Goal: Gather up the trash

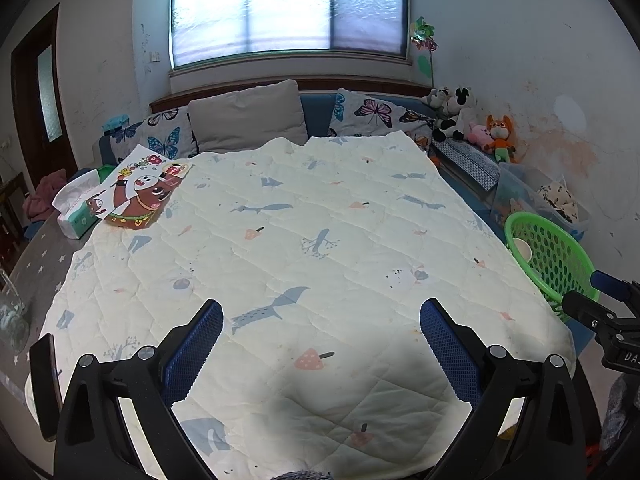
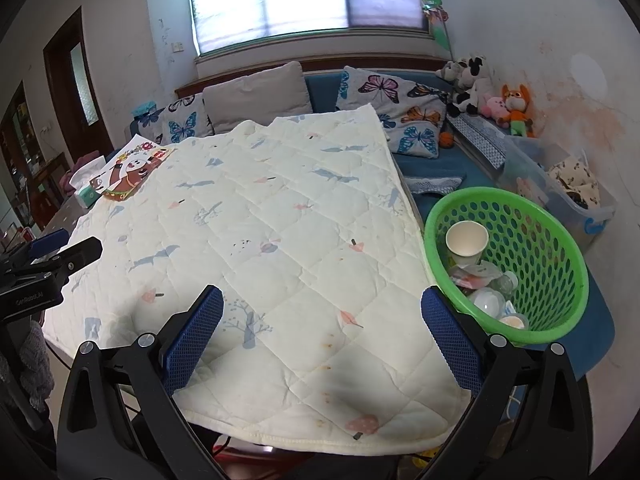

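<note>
Left wrist view is showing the left gripper [image 1: 321,320] hanging over the near part of a cream quilted cloth [image 1: 304,240], its two blue-padded fingers [image 1: 192,354] standing wide apart with nothing between them. In the right wrist view the right gripper [image 2: 322,318] is hovering above the near right corner of the same cloth [image 2: 280,220], and its fingers [image 2: 450,342] are also spread wide and empty.

Just beside the right finger, past the cloth edge, a green perforated basket [image 2: 560,264] is sitting on a blue surface. It is holding the trash: a white paper cup [image 2: 467,242] lying tilted near the far wall, then crumpled clear wrappers [image 2: 478,272] and small plastic cups [image 2: 514,320] nearer the front rim. In the left wrist view the basket [image 1: 556,256] is showing at the right edge.

At the far left corner of the cloth a cartoon picture sheet [image 1: 140,192] is lying, partly over a tissue pack [image 1: 76,208].
</note>
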A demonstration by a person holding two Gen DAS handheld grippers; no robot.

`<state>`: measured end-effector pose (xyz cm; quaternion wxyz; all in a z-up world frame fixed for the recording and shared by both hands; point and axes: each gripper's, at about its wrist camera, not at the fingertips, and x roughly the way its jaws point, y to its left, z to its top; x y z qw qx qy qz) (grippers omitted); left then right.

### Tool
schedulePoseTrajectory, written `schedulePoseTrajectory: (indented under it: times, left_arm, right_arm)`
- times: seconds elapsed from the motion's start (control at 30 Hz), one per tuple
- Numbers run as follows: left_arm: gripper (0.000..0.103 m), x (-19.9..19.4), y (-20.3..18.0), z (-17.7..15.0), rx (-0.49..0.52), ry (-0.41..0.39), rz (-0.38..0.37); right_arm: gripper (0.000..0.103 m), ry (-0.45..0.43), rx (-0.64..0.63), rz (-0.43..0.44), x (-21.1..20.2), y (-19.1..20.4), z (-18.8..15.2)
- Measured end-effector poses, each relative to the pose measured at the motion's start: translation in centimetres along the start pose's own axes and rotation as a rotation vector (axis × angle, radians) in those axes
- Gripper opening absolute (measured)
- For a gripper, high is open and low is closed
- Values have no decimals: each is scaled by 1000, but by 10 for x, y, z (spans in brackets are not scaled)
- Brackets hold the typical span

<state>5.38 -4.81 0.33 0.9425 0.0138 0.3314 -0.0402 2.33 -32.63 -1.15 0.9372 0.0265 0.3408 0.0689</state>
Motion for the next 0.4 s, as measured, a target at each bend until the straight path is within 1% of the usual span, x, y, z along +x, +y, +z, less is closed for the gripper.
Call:
schedulePoseTrajectory:
  times: [0.4]
  left_arm:
    - [96,4,3,1,-21,16,18]
  right_arm:
    - [99,0,-1,3,0,0,0]
